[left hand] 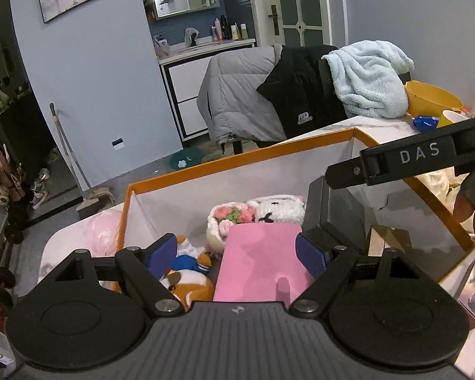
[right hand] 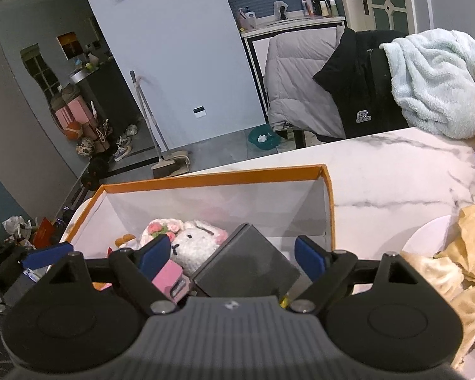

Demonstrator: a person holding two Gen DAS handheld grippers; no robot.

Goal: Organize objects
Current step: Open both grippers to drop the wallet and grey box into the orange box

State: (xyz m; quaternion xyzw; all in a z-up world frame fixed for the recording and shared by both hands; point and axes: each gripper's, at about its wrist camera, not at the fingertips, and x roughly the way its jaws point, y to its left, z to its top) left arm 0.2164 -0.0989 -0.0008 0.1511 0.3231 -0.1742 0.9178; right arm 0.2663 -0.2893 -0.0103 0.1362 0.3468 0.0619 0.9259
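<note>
An orange-rimmed white box (left hand: 237, 161) (right hand: 205, 177) stands on the marble table. Inside it lie a crocheted white bunny with flowers (left hand: 275, 210) (right hand: 196, 240), an orange and blue plush toy (left hand: 190, 272), a flat pink case (left hand: 262, 262) (right hand: 167, 275) and a tilted dark grey box (left hand: 332, 212) (right hand: 247, 259). My left gripper (left hand: 236, 253) hovers open over the pink case, its pads apart from it. My right gripper (right hand: 232, 253) is open above the grey box, its pads clear of the box's sides. One right finger (left hand: 345, 175) reaches in from the right.
Chairs behind the marble table (right hand: 395, 164) carry a grey jacket (left hand: 237, 95), a black jacket (left hand: 300, 95) and a light blue fleece (left hand: 370, 79). A yellow bowl (left hand: 427, 98) and blue item (left hand: 424, 122) sit far right. Yellow cloth (right hand: 459, 253) and a white plate (right hand: 427, 234) lie right of the box.
</note>
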